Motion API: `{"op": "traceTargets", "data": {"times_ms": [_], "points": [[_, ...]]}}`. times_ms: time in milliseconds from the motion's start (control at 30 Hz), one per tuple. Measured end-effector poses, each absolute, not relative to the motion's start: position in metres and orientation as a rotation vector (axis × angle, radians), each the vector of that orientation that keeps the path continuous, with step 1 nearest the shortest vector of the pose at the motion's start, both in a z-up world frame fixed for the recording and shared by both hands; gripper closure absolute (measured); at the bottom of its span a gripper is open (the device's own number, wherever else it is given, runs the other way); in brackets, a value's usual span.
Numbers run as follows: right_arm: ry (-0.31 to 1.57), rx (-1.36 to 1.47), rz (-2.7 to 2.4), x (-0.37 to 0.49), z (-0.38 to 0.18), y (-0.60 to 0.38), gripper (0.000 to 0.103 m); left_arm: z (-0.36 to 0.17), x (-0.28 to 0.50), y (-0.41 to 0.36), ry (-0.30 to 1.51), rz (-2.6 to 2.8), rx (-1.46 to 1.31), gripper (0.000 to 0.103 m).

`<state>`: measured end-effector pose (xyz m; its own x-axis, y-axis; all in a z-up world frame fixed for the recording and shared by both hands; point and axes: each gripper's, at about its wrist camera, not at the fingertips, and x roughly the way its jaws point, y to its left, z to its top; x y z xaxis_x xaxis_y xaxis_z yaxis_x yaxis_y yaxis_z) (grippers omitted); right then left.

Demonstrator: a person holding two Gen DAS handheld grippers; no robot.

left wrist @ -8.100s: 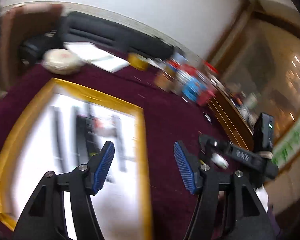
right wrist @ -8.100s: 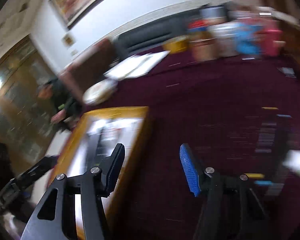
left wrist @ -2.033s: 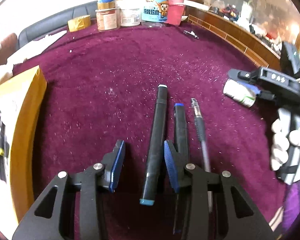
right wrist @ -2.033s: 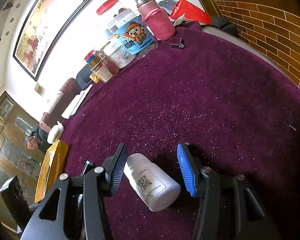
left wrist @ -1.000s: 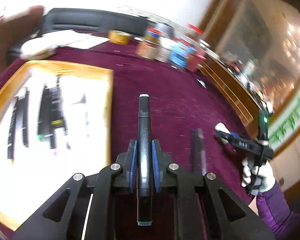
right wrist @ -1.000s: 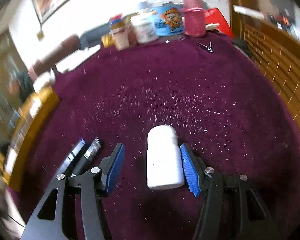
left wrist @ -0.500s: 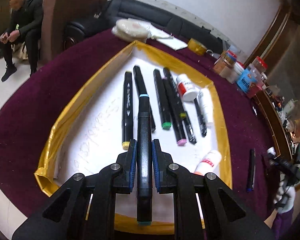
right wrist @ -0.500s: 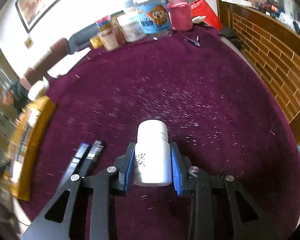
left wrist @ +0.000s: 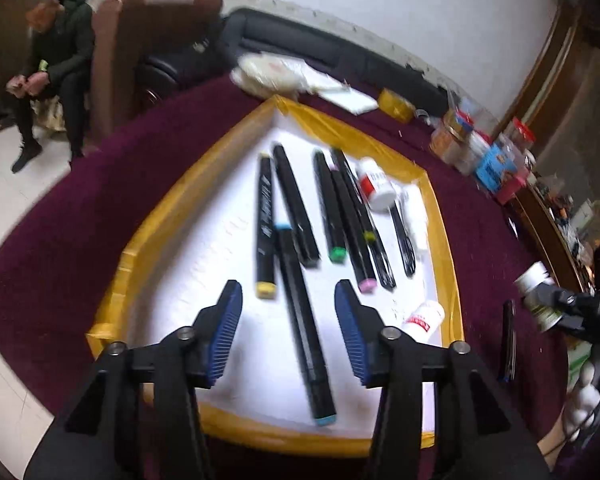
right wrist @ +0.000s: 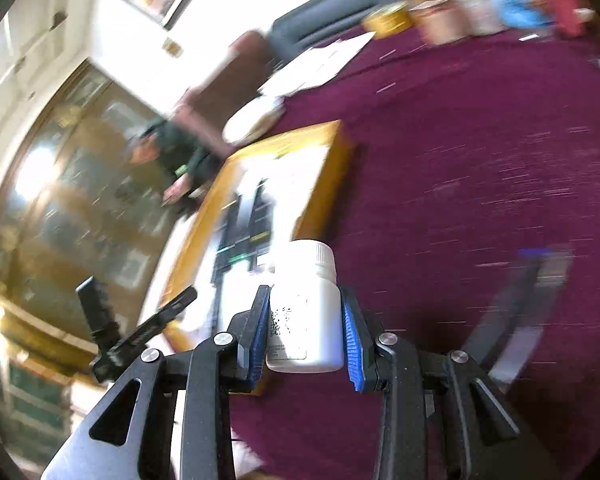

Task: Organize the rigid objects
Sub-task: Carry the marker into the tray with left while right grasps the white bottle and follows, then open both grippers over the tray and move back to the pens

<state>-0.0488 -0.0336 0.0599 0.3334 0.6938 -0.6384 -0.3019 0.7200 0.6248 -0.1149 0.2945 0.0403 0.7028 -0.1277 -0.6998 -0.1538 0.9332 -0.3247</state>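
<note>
The black marker with the teal cap point(left wrist: 303, 320) lies between my left jaws, flat on the white floor of the gold-rimmed tray point(left wrist: 446, 248), its near end reaching back toward me past the pads and its far end pointing ahead among the other markers point(left wrist: 340, 216). My left gripper point(left wrist: 288, 324) is opening at this moment; the blue pads stand clear on both sides of the marker and no longer press it. So on this side I judge the step to be the release of a marker into the tray.

Beyond my left jaws to the right, a small white bottle with a red label point(left wrist: 422, 316) lies inside the tray's rim, and a dark pen point(left wrist: 509, 340) rests on the purple cloth point(left wrist: 496, 240) outside it.

My right gripper point(right wrist: 305, 328) is clamped on the white bottle point(right wrist: 306, 308), cap pointing ahead out of the jaws, both pads tight against its sides. It hangs above the cloth, with the tray ahead and to the left of the jaws; that view is blurred.

Next, I reckon the left jaws must lift straight away without nudging the marker, and the right must carry the bottle over the rim to a bare patch before letting go.
</note>
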Motion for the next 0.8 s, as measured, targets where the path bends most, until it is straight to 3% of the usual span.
{"op": "traceTargets", "data": {"times_ms": [167, 367, 800], "points": [[1.120, 0.366, 0.784, -0.040, 0.047, 0.063, 0.073, 0.049, -0.130, 0.318, 0.739, 0.059, -0.411, 0.049], [1.140, 0.229, 0.725, -0.033, 0.023, 0.127, 0.072, 0.046, -0.135, 0.327, 0.741, 0.069, -0.415, 0.048], [0.931, 0.210, 0.623, -0.059, 0.051, 0.062, 0.064, 0.055, -0.129, 0.276, 0.749, 0.109, -0.191, 0.048]]}}
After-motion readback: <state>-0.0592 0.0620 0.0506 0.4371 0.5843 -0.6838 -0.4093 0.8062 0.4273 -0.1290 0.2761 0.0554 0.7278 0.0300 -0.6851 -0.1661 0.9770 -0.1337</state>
